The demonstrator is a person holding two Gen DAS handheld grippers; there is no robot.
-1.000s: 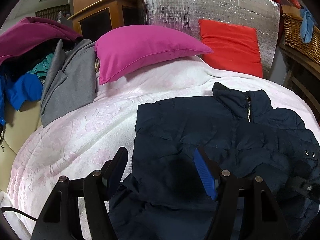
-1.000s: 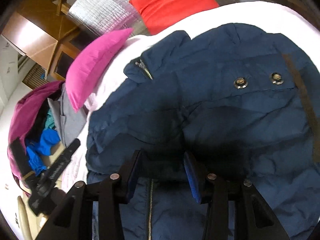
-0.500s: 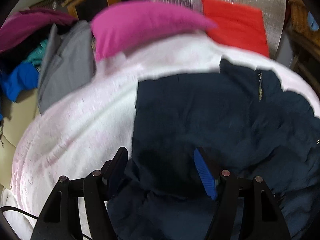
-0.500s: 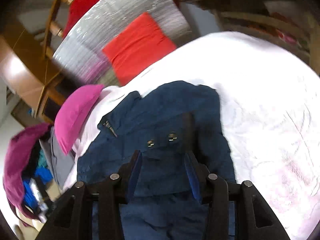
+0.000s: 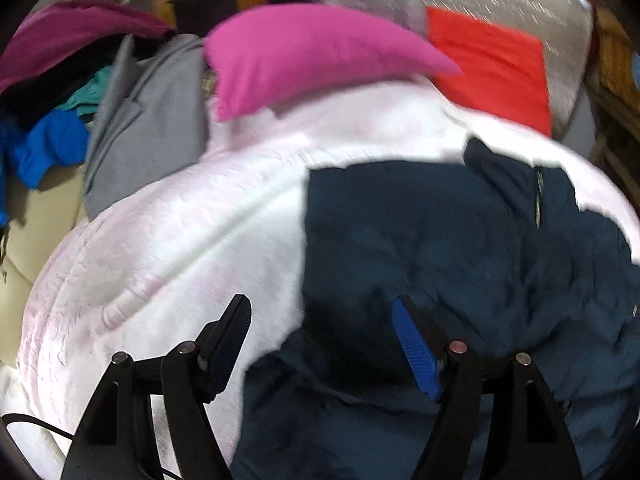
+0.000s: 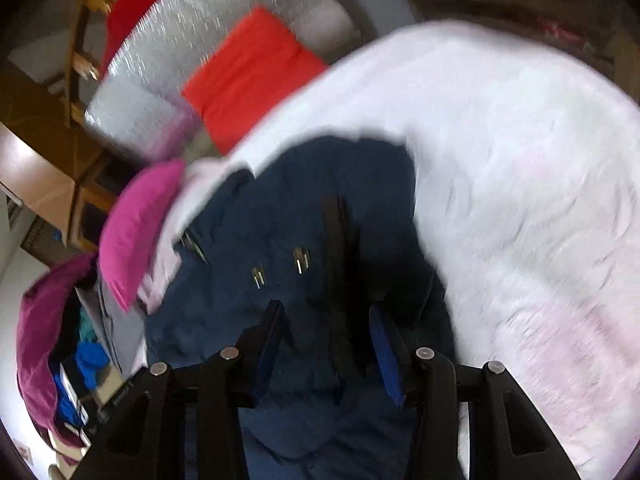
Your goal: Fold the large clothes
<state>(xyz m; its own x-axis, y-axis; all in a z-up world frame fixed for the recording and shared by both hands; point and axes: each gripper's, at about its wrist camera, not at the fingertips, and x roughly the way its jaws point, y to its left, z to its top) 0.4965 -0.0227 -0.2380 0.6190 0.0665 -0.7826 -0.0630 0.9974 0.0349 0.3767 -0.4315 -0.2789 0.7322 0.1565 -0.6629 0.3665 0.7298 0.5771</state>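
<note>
Navy, puffy and already partly doubled over, the padded jacket (image 5: 460, 248) lies on the pale pink-white bedspread (image 5: 180, 248), collar toward the far pillows. The left tongs (image 5: 320, 344) hang spread over its left edge, their jaws having just been opening, with only the hem and blanket below them, nothing pinched. The right tongs (image 6: 326, 344) stand half apart above the snap-button panel, gripping nothing either.

To fold well, I'd say each should take a near corner low, through every layer, then carry both toward the collar together so the thick quilting doesn't slide.

Only the right view shows the two metal snaps (image 6: 280, 268) and the bare bed on the right. Only the left shows the grey garment (image 5: 140, 128) beside the magenta pillow (image 5: 312, 52) clearly.
</note>
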